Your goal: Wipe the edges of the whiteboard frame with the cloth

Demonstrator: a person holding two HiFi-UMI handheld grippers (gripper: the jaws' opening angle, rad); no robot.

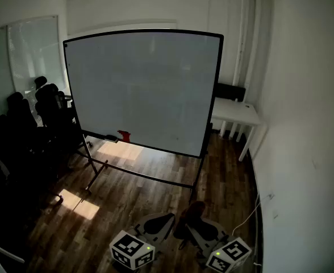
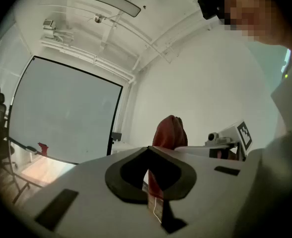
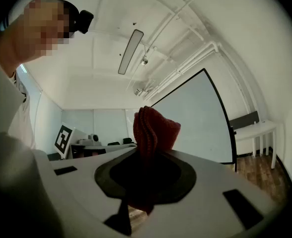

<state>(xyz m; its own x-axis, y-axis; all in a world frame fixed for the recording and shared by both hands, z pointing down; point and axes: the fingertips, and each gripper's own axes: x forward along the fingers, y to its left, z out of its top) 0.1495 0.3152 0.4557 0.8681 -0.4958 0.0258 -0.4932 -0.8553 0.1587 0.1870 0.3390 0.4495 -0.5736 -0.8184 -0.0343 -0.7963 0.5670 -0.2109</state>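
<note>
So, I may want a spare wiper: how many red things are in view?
2. One red cloth is clamped in the right hand-held gripper; one small red item sits on the whiteboard's tray, too small to identify. Others may be hidden.

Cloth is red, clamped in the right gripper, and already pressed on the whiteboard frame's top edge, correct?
Not pressed on the frame. The head view shows the red cloth clamped in the right gripper, held low and well apart from the whiteboard frame, which stands farther off across the room.
</note>
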